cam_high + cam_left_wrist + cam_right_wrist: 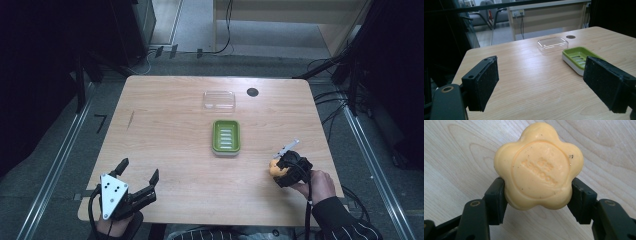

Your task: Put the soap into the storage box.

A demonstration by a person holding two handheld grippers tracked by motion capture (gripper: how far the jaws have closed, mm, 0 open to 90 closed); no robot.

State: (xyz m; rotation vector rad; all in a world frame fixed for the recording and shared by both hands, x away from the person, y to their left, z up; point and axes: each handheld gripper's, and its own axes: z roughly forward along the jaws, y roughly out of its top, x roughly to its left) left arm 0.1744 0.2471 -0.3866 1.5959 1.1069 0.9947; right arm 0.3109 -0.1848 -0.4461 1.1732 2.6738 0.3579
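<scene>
**Flower-shaped soap pinched near the bench's right edge**

The right hand-held gripper [278,167] is clamped on a pale orange, flower-shaped soap [539,166]. In the right gripper view its two black jaws press against the soap's lower lobes from either side, and the soap's flat face, stamped with a ring and raised lettering too faint to read, is turned toward the camera with the wood grain of the bench behind it. In the high view the soap shows as an orange lump at the tip of this hand-held gripper, over the bench's near right part, close to the right edge. Whether it touches the wood or hangs just above it cannot be told.

The left hand-held gripper [139,172] sits at the near left corner of the bench [165,125], its jaws spread wide with nothing between them; the grey three-cornered plate is on top of it. In the left gripper view the two padded jaws stand far apart over bare wood.

A green soap dish [226,136] with a slotted inner tray lies near the middle of the bench, well apart from both hand-held grippers. Beyond it, toward the far edge, lies a clear plastic lid [219,99], and just to its right a small dark round hole [252,92] is set in the benchtop.
</scene>
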